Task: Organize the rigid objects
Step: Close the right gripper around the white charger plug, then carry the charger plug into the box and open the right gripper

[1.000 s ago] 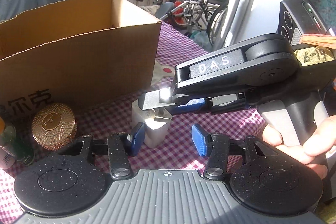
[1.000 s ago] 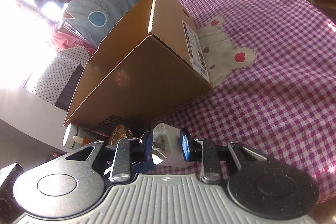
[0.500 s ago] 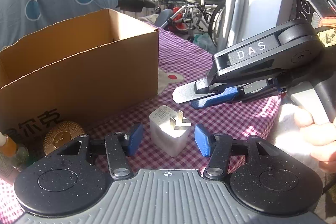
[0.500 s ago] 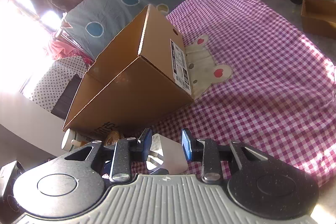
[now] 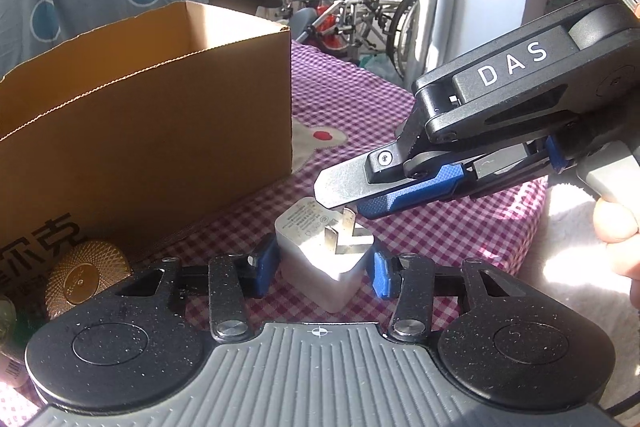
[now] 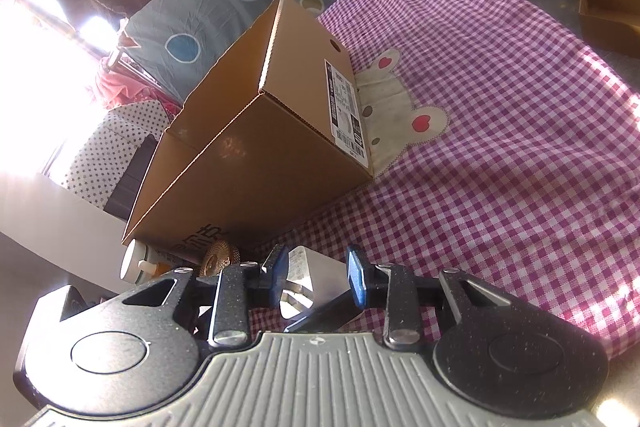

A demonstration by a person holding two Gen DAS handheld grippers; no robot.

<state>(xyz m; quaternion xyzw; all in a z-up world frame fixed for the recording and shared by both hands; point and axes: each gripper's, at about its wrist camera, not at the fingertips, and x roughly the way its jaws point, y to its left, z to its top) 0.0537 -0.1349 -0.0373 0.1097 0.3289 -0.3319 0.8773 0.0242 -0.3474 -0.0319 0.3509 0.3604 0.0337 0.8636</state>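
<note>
In my left wrist view, my left tongs (image 5: 323, 267) are closing around the white charger (image 5: 324, 259) at lower centre on the checked cloth (image 5: 420, 239); the pads aren't pressing yet. My right tongs (image 5: 344, 193) hover over its 2 prongs. The cardboard box (image 5: 160, 131) fills the left, a gold lid (image 5: 82, 277) beside it.

In my right wrist view, my right tongs (image 6: 316, 273) stand spread above the charger (image 6: 316, 277); box (image 6: 256, 163) upper centre.

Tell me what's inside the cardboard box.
The cardboard box is open-topped, but only bare inner walls near the rim show. Its floor and any contents are hidden behind the front wall in both views.
</note>
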